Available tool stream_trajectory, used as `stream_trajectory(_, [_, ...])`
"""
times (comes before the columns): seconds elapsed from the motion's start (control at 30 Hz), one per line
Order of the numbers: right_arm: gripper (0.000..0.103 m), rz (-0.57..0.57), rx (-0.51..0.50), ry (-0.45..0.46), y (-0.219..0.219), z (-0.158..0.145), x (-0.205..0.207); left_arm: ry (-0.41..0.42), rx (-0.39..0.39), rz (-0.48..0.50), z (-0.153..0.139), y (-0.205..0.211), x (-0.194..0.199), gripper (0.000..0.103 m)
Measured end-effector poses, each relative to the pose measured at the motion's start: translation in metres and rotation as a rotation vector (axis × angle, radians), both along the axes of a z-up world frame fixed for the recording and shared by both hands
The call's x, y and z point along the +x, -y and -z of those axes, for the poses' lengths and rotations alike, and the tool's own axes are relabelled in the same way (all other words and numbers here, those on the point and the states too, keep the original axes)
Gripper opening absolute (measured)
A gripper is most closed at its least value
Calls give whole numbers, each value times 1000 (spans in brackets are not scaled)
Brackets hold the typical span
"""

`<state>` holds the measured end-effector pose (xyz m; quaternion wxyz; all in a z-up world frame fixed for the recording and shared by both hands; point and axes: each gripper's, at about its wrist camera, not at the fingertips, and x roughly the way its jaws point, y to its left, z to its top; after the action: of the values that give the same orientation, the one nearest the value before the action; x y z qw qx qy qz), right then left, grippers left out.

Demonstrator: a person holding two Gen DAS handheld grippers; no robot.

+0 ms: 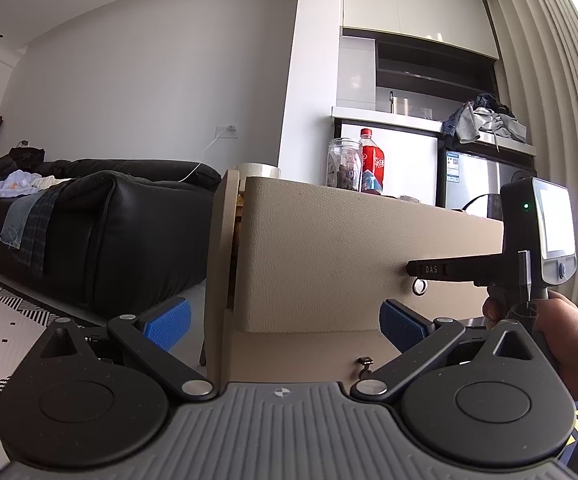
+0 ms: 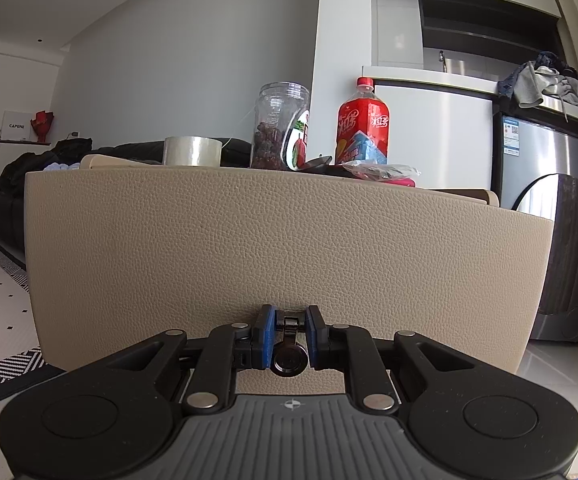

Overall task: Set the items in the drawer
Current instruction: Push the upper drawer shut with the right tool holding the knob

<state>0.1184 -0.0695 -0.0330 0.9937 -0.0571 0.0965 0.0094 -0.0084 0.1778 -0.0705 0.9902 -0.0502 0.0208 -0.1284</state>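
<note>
A beige leather-textured drawer front (image 2: 289,240) fills the right wrist view. My right gripper (image 2: 291,328) is shut on the drawer's round metal knob (image 2: 290,357). In the left wrist view the drawer front (image 1: 329,248) stands a little out from the cabinet side (image 1: 221,248), with a gap at its left edge. There my right gripper (image 1: 429,270) reaches in from the right onto the knob (image 1: 420,287). My left gripper (image 1: 285,326) hangs open low in front of the drawer, holding nothing. On the cabinet top stand a tape roll (image 2: 193,151), a clear jar (image 2: 281,132) and a red bottle (image 2: 363,124).
A plastic packet (image 2: 381,170) lies on the cabinet top by the bottle. A lower drawer with a small pull (image 1: 365,362) sits beneath. A black sofa (image 1: 109,232) stands to the left, a washing machine (image 2: 569,240) to the right. A person's hand (image 1: 561,332) holds the right gripper.
</note>
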Motion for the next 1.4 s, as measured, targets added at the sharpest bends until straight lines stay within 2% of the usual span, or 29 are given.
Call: stream_trajectory(1.4, [18, 16, -15, -21, -8, -2, 55, -4, -3, -4, 4, -4, 2, 103])
